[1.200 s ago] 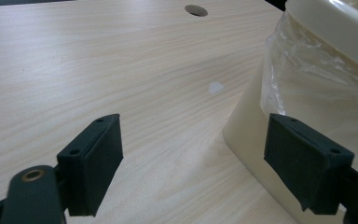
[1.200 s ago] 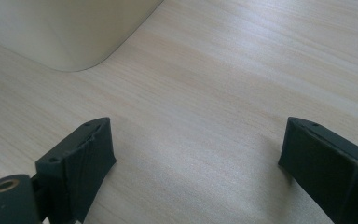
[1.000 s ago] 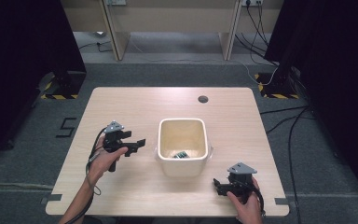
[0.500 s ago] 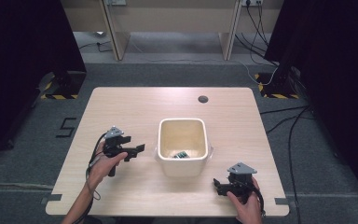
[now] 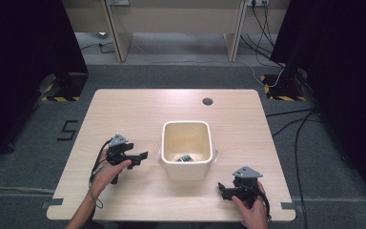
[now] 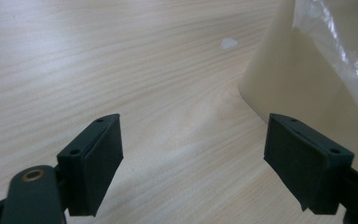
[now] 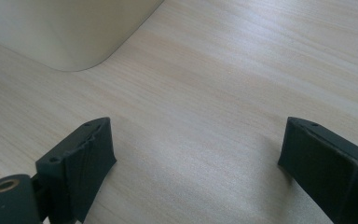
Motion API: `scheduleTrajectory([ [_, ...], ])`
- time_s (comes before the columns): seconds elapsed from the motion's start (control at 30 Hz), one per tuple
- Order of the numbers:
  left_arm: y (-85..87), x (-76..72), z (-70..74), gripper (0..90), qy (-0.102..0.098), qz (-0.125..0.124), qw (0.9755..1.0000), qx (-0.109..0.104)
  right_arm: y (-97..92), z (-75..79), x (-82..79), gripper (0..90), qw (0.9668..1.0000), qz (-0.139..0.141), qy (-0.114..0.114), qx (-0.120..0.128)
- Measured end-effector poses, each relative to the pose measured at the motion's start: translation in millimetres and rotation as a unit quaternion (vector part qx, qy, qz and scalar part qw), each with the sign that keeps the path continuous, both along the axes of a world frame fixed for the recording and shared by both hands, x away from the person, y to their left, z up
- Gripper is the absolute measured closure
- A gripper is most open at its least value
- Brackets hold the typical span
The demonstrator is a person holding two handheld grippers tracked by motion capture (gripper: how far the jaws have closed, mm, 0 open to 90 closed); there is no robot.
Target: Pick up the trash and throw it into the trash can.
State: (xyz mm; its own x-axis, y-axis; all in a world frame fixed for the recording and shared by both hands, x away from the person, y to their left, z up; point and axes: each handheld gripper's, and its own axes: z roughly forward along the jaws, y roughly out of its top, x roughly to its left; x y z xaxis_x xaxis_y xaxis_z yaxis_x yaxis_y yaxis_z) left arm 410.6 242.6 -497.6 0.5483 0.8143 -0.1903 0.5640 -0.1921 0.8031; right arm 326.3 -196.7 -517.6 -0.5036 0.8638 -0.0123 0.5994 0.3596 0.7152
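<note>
right tool (image 5: 225,190): sitting at the near right bench edge, held by the right hand (image 5: 252,210), pointing left toward the tub; jaws standing wide, gripping nothing, bare wood between them in the right gripper view (image 7: 193,154)
left tool (image 5: 140,157): hovering over the near left of the bench, held by the left hand (image 5: 108,171), pointing right at the tub; jaws standing wide, nothing between them (image 6: 193,163)
bench (image 5: 124,109): pale wood, carrying the tub at the middle
tub (image 5: 187,149): cream, square, sitting upright mid-bench between the two tools, just beside the left tool's tips, apart from the right tool; its wall is showing at right in the left gripper view (image 6: 289,79)
small item (image 5: 186,158): dark greenish, lying inside the tub at the near wall; too small to tell what it is
plastic film (image 6: 340,37): clear, crinkled, showing at the tub's upper part in the left gripper view
hole (image 5: 208,101): dark round spot at the far bench edge, well apart from the tub
</note>
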Motion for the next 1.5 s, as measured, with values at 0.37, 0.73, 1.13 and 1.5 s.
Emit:
scheduleTrajectory([
  [0.37,-1.0,-7.3,-15.1,18.8,0.013,-0.004,0.9999,0.010,0.1,0.0,0.0,9.9,1.0000,0.002,0.000,0.000],
  [0.73,1.4,-13.8,-21.1,18.8,0.016,-0.002,0.9994,0.030,0.1,-0.1,-0.1,9.9,1.0000,0.002,0.000,0.000],
  [1.13,0.5,-21.3,-25.0,18.5,0.008,0.003,0.9980,0.062,0.2,-0.1,-0.1,9.9,1.0000,0.003,0.000,0.000],
  [1.5,-5.3,-29.6,-25.4,14.9,0.002,0.003,0.9945,0.105,0.2,0.0,-0.2,9.9,1.0000,0.003,0.000,0.000],
])
